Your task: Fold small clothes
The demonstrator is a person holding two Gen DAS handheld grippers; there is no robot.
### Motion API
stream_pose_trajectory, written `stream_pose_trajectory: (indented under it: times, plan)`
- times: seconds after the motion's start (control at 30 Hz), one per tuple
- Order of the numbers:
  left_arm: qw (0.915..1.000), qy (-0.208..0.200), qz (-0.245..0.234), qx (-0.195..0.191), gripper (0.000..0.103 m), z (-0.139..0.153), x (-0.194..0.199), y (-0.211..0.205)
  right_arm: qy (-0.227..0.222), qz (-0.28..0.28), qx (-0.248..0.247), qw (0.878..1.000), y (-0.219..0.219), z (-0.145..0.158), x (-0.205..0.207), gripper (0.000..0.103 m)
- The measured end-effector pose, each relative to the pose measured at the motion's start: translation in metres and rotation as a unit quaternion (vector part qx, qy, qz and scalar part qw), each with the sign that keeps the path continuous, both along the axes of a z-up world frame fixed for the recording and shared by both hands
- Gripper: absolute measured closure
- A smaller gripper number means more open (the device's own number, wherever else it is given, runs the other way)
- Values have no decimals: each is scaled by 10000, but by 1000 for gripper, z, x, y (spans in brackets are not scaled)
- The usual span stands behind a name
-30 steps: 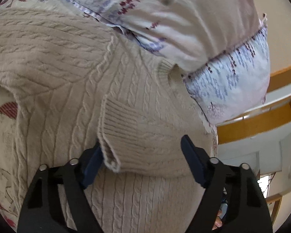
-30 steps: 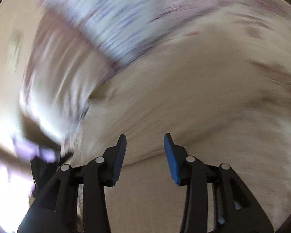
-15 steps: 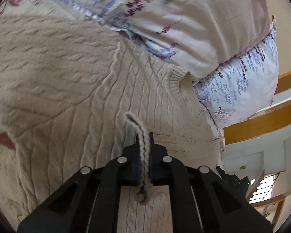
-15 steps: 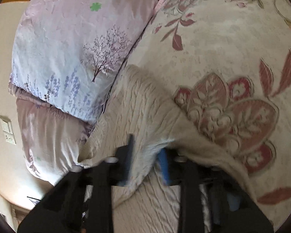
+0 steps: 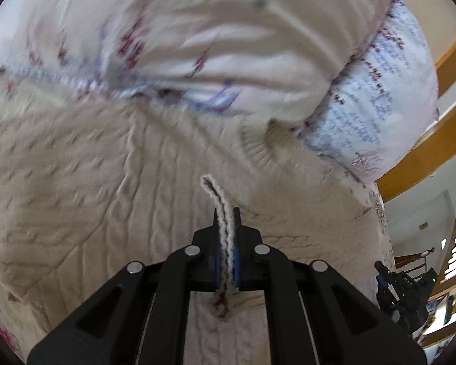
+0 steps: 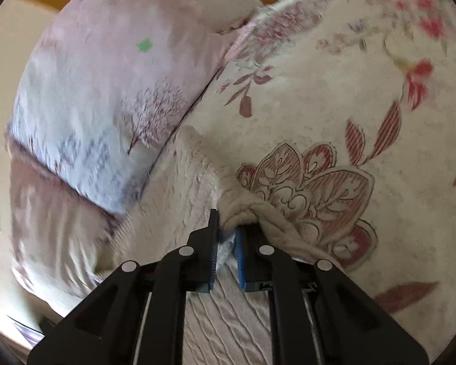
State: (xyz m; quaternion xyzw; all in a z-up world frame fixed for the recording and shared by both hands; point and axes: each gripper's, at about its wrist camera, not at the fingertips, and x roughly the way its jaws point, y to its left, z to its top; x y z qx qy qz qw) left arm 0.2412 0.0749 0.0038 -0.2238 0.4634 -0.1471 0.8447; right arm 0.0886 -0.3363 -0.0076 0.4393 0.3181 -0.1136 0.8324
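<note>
I am pinching a ribbed cuff edge (image 5: 220,210) in the left gripper (image 5: 227,213) and a bunched fold (image 6: 243,205) in the right gripper (image 6: 226,231). The cable-knit sweater (image 5: 91,188) is lying on the floral bedspread (image 6: 349,106), against the pillows (image 5: 228,45) at its head edge. Uneven pulling risks stretching or slipping.
</note>
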Motion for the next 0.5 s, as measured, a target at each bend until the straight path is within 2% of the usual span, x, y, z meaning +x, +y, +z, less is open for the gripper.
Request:
stream_pose_trajectory:
  times: [0.1,0.2,0.27,0.33,0.4,0.43,0.5]
  plan:
    - [9999,37,-7,151,97,-4,-4,3,6,65,-194,9998,8,2,-1,93]
    - [9997,129,87,177,90,-6,-6,9,161,76,-251,9995,10,0,-3,93]
    - [9996,97,151,214,75,0,-13,17,269,89,-376,9989,13,4,-6,91]
    - [9994,-85,256,229,40,11,-29,33,304,146,-657,9973,19,12,-11,76]
    - [9989,-272,346,144,32,21,-48,54,224,229,-827,9961,24,19,-18,38]
    - [9988,-316,373,97,28,25,-57,63,146,300,-915,9952,29,23,-20,33]
    - [9980,-355,526,20,26,28,-77,89,-30,589,-1075,9925,40,28,-21,32]
